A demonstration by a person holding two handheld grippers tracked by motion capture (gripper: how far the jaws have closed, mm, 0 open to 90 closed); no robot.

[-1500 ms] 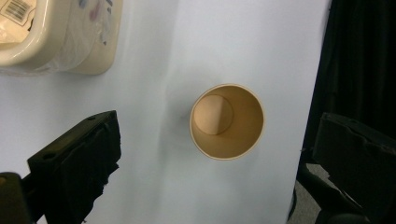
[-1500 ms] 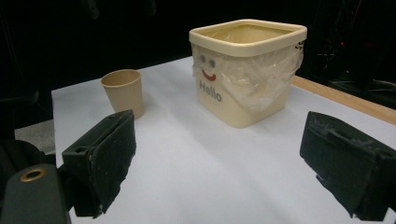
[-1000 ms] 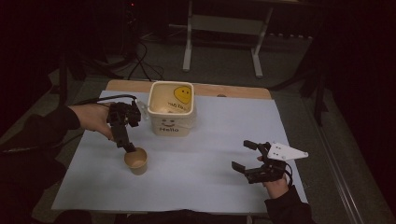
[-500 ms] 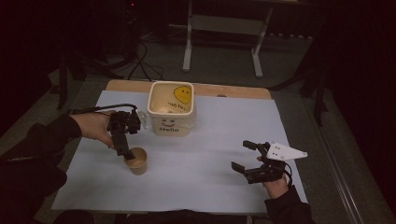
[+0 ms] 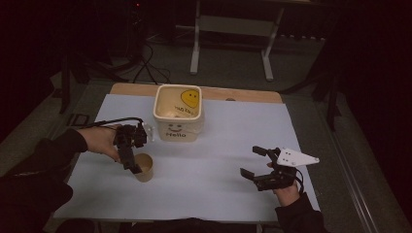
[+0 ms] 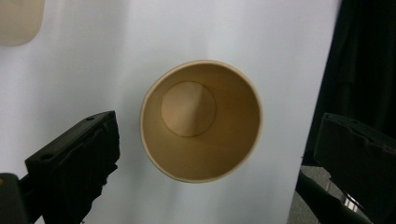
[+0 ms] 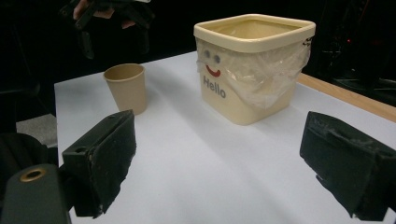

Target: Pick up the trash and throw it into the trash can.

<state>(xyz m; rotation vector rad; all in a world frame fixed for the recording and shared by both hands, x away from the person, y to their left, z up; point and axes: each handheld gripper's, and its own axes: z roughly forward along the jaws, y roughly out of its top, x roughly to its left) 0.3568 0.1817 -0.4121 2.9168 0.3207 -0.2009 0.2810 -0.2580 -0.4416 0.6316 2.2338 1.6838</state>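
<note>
An empty brown paper cup (image 5: 145,170) stands upright on the white table cover (image 5: 218,145), left of centre. My left gripper (image 5: 132,164) hangs just above the cup's left rim, pointing down and open. From above, the cup (image 6: 201,121) sits between the two wide-apart jaws of that gripper (image 6: 219,140), and its inside is bare. My right gripper (image 5: 260,165) rests open near the front right edge, holding nothing. Its own view has the gripper (image 7: 226,154) facing the cup (image 7: 125,86) and the left gripper (image 7: 112,18) held above it.
A cream square bin (image 5: 178,114) with a smiley face, "Hello" and a plastic liner stands at the back centre; it also appears as the bin (image 7: 254,65) ahead of the right gripper. A wooden table edge (image 5: 243,93) lies behind it. A metal stand (image 5: 228,29) is on the floor beyond.
The left hand and gripper have shifted a little toward the near edge, coming over the cup. The cup and the right gripper have stayed put.
</note>
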